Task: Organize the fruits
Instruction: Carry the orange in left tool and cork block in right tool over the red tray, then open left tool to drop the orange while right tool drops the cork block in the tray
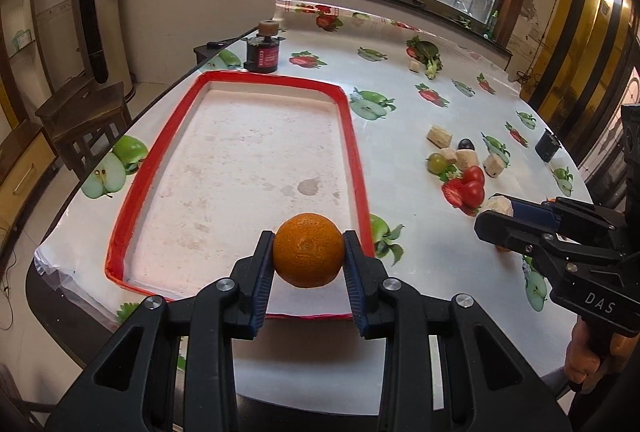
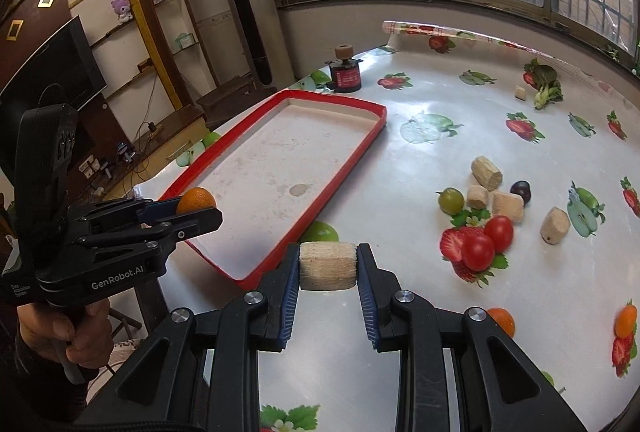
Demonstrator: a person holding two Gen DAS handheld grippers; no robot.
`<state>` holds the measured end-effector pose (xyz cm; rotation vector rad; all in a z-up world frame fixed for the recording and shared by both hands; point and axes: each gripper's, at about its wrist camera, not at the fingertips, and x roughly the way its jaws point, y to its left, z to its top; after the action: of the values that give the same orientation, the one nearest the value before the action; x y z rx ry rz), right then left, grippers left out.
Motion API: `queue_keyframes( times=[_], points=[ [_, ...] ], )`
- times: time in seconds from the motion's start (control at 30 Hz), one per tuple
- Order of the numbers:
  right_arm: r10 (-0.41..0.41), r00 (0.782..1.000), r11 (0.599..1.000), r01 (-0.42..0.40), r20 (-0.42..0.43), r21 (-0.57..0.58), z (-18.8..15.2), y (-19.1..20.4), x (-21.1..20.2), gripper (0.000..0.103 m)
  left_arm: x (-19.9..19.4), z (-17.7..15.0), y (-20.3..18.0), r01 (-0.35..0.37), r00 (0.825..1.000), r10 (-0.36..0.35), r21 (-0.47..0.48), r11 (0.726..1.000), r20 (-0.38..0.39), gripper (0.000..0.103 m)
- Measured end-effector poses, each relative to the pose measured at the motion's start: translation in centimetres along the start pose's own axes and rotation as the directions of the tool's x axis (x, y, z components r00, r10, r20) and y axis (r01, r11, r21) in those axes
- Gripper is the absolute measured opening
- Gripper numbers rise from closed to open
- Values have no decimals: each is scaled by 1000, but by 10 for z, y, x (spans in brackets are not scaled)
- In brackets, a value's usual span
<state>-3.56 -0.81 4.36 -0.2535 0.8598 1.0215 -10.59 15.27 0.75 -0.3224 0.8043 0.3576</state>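
Observation:
My left gripper (image 1: 308,256) is shut on an orange (image 1: 308,250) and holds it above the near end of the red-rimmed white tray (image 1: 352,135). It also shows in the right wrist view (image 2: 192,211), with the orange (image 2: 196,199) over the tray's near left rim (image 2: 340,167). My right gripper (image 2: 328,266) is shut on a pale sugarcane piece (image 2: 328,266), held above the table right of the tray; it shows in the left wrist view (image 1: 500,216). Two red tomatoes (image 2: 486,244), a green fruit (image 2: 451,199), a dark plum (image 2: 521,189) and several sugarcane pieces (image 2: 486,171) lie on the table.
The tablecloth (image 2: 400,199) carries printed fruit pictures. A dark red jar (image 2: 346,75) stands beyond the tray's far end. A green vegetable (image 2: 546,85) lies at the far right. A small black object (image 1: 547,145) sits near the right edge. An orange (image 2: 502,320) lies by my right gripper.

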Motion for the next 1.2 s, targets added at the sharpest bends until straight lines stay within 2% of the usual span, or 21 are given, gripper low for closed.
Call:
queue_keyframes(
  times=[0.33, 0.63, 0.93, 1.13, 1.2],
  points=[
    [72, 997, 996, -74, -27, -44, 28, 42, 37, 28, 11, 5, 48, -86, 996, 85, -46, 995, -23, 31],
    [82, 989, 991, -94, -123, -98, 33, 72, 100, 28, 30, 7, 74, -121, 991, 117, -66, 990, -61, 31],
    [69, 973, 988, -97, -219, -118, 28, 73, 148, 28, 48, 4, 84, -98, 989, 88, -82, 992, -115, 31],
    [68, 966, 986, -104, -249, -132, 25, 74, 158, 31, 59, -1, 89, -101, 985, 84, -106, 989, -151, 31],
    [55, 967, 986, -92, -247, -141, 26, 74, 157, 33, 57, -2, 92, -106, 985, 89, -116, 988, -150, 34]
  ],
)
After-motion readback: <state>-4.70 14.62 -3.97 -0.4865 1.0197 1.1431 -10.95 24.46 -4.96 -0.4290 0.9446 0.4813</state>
